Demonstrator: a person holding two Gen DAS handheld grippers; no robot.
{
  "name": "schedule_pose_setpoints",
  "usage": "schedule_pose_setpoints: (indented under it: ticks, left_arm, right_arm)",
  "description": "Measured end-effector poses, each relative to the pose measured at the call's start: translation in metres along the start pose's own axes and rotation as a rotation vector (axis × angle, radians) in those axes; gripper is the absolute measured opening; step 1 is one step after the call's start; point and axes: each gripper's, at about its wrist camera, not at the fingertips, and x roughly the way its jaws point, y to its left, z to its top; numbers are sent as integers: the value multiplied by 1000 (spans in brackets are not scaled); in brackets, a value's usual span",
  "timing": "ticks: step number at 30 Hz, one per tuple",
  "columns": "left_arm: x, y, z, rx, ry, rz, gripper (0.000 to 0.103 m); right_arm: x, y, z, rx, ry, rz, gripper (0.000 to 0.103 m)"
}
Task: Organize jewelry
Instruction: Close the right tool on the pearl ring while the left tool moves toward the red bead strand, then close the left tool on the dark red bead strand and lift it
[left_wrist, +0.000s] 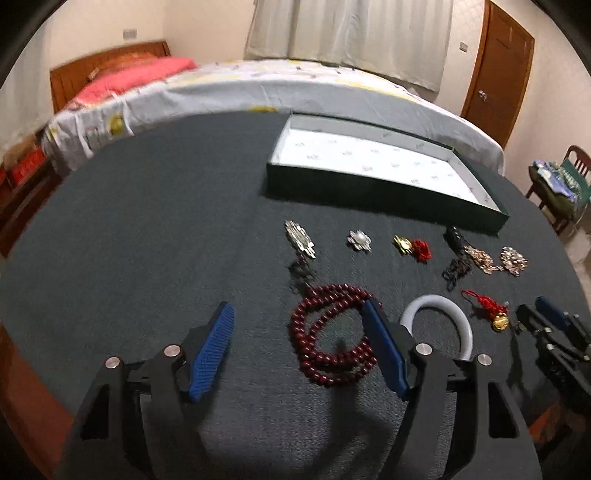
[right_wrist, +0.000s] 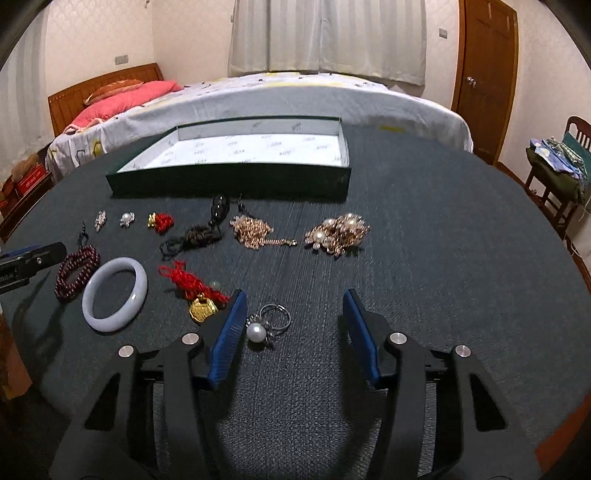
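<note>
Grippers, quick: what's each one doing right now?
Left gripper: open, holding nothing.
Right gripper: open, holding nothing.

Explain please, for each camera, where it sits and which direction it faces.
Left wrist: on the left gripper, open, facing bed and curtains over the bead bracelet; right gripper shows at its edge.
Right wrist: on the right gripper, open over the pearl ring.
Shared: green box, white bangle.

Dim indoor light from overhead, soft shadows, slight motion blur, strong fisheye bending with dark corners.
</note>
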Motion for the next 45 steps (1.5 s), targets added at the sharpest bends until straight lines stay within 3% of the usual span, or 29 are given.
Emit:
schedule_pose_setpoints:
  ticks: [13, 16, 19, 22, 24, 25, 41, 42, 43, 45]
  left_arm:
    - [6, -6, -3, -7, 7, -31, 70]
    - [7, -7, -4, -3, 9, -36, 70]
    - [8, -8, -4, -3, 10, -36, 70]
    - [9, -10, -4, 2, 10, -36, 70]
    - [10, -11, -5, 7, 12, -37, 70]
    - [11, -11, -5, 9, 16, -39, 70]
    - [24, -16, -4, 21, 36, -54, 70]
    - [24, -16, -5, 25, 35, -53, 70]
    - [24, -17, -4, 26, 34, -57, 70]
    - [26, -18, -2, 27, 35, -60, 70]
  right_arm:
    - [-1, 1, -7, -11, 32, 34, 29]
    - [-3, -1, -8, -5, 40, 40, 30]
    - [-5, -4, -10, 15, 41, 46, 47]
    - [-6, -5, -11, 16, 44, 46, 48]
    - [-6, -1, -13, -10, 45, 33, 38]
    - [-7, 0, -13, -16, 45, 30, 27]
    - [-9, -3, -10, -16, 22, 41, 26]
    - [-8, -3, -10, -13, 23, 43, 24]
    - [-7, -3, -10, -13, 26, 47, 16]
    - [-7, -2, -9, -15, 26, 48, 16]
